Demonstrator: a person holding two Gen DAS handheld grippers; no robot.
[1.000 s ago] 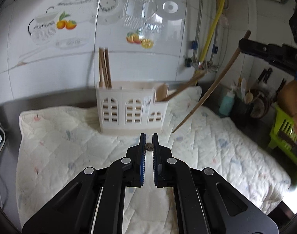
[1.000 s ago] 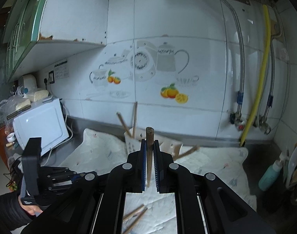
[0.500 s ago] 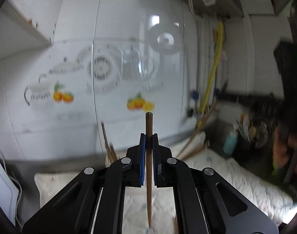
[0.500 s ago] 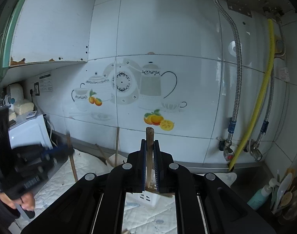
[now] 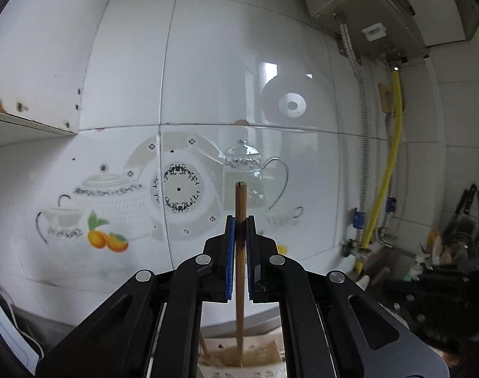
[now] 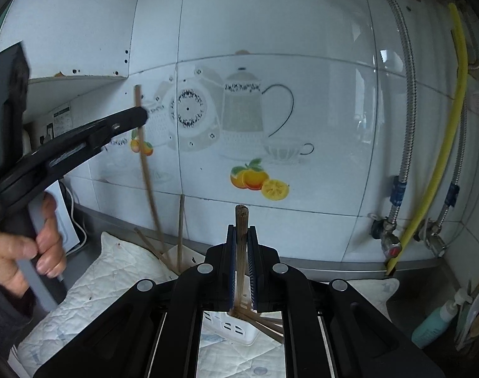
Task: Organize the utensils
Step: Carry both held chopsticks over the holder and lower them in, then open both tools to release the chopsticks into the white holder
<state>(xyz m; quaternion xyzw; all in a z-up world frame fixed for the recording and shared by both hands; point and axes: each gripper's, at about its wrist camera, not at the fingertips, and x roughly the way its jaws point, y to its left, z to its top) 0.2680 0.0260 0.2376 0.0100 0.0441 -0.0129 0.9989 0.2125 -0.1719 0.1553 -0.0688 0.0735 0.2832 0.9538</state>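
A white tiled wall (image 5: 208,94) with a teapot picture fills the background. My left gripper (image 5: 240,242) is closed on a wooden chopstick (image 5: 240,208), upright, its lower end reaching into the white utensil holder (image 5: 239,370) at 6 o'clock. My right gripper (image 6: 242,252) clamps a second chopstick (image 6: 241,220), also upright, above the same holder (image 6: 236,327). More chopsticks (image 6: 180,230) stand at 10 o'clock over the quilted cloth (image 6: 113,277).
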